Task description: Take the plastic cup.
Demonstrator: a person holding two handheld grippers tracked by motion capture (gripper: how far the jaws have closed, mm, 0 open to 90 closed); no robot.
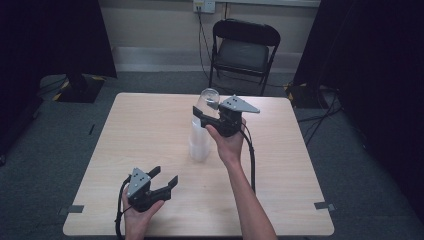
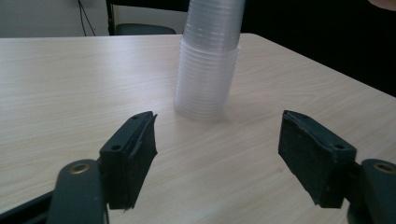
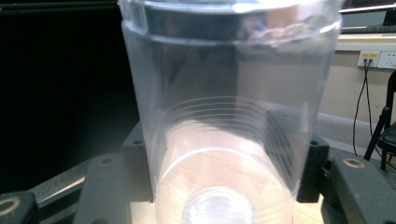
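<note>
**Clear plastic, pale wood grain, matt black jaws**

The table (image 1: 150, 130) had a light wood-grain top, smooth with a soft satin sheen. On it, the stack of cups (image 2: 205, 79) looked like thin, cloudy-clear plastic, finely ribbed where the rims nested. The top cup (image 3: 229, 116), above that stack, was glossy see-through plastic with faint rings near its base. The right gripper (image 1: 206, 114) at that cup and the left gripper (image 2: 217, 154) near the table's front edge were matt black plastic; the pads (image 2: 140, 158) looked dull and rubbery, with slightly ragged edges. Beyond the table, the folding chair (image 1: 243, 50) had a dark padded seat with a low sheen, and the floor (image 1: 360, 165) around the table was rough grey carpet.
</note>
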